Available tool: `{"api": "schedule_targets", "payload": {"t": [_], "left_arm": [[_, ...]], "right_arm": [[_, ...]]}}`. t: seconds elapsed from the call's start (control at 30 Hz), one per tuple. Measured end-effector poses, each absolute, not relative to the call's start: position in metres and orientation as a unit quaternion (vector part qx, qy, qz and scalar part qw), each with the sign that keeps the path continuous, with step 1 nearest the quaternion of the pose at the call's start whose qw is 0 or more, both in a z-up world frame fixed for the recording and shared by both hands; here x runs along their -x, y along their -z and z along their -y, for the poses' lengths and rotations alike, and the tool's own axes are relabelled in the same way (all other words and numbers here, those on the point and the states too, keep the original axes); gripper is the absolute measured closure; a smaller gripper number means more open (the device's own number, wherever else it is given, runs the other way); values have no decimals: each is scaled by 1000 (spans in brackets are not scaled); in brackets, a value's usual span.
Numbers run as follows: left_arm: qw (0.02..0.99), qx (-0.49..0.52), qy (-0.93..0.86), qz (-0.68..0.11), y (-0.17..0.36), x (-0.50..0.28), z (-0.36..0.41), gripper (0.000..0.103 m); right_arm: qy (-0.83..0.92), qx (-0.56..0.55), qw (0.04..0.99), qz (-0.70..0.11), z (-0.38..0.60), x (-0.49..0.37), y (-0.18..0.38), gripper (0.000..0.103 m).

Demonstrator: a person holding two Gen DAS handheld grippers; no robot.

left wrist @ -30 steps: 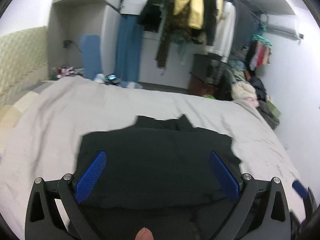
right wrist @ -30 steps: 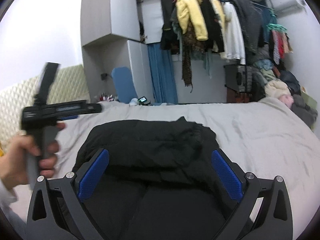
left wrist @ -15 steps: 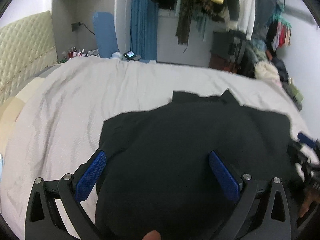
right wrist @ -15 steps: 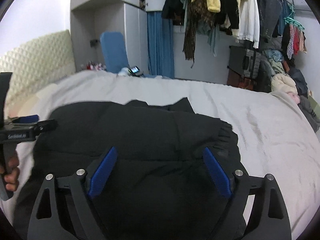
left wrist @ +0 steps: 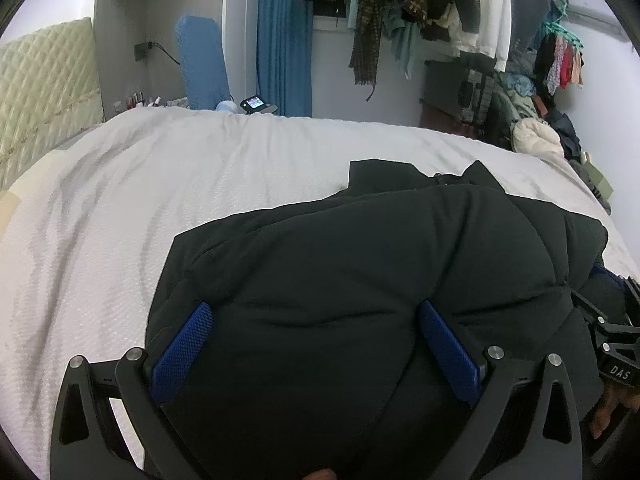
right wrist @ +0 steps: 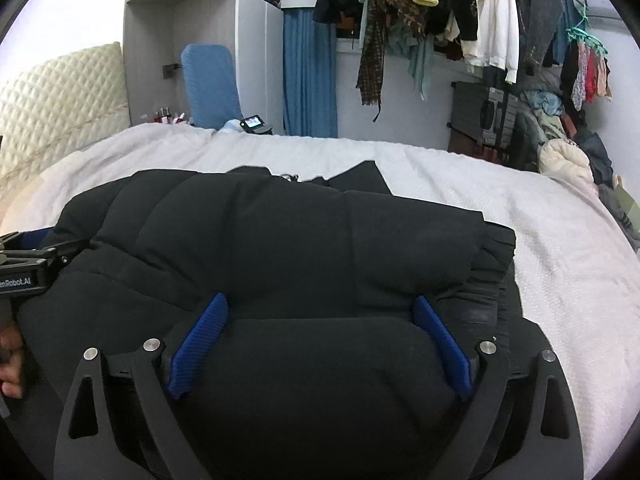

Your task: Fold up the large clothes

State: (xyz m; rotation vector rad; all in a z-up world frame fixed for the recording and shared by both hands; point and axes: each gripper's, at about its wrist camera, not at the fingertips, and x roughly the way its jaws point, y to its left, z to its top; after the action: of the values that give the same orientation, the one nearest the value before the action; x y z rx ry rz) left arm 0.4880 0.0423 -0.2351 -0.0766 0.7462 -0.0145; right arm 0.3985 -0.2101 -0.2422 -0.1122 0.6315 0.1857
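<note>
A black puffy jacket [left wrist: 380, 264] lies folded into a thick bundle on the white bed [left wrist: 140, 184]; it also fills the right wrist view [right wrist: 288, 240], its collar toward the far side. My left gripper [left wrist: 314, 316] is open, its blue pads pressed down into the near left part of the bundle. My right gripper [right wrist: 320, 312] is open, its pads sunk into the near right part. Each gripper shows at the edge of the other's view: the right gripper [left wrist: 612, 344], the left gripper [right wrist: 28, 264].
A cream quilted headboard [left wrist: 44, 92] stands at the left. A blue chair [right wrist: 210, 84] and a small lit screen [right wrist: 252, 123] sit beyond the bed. A loaded clothes rack [right wrist: 460, 12] and a heap of clothes [right wrist: 568, 148] are at the right.
Both grippers have dropped lower and closer onto the jacket. The jacket has gone from a loose hump to a flatter, squarer bundle under them.
</note>
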Motion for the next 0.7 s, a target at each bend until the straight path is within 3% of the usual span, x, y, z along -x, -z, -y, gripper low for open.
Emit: {"api": "schedule_targets", "payload": {"t": [0.4,0.7], "left_arm": [[935,18,-7,-355,232,-477,-33,0],[934,33,-27,-354,155,-423,-41,0]], "right_arm": [[-82,96,939,-320,203,-394,247,8],[-92,90,942,-309,211,-337,174,7]]}}
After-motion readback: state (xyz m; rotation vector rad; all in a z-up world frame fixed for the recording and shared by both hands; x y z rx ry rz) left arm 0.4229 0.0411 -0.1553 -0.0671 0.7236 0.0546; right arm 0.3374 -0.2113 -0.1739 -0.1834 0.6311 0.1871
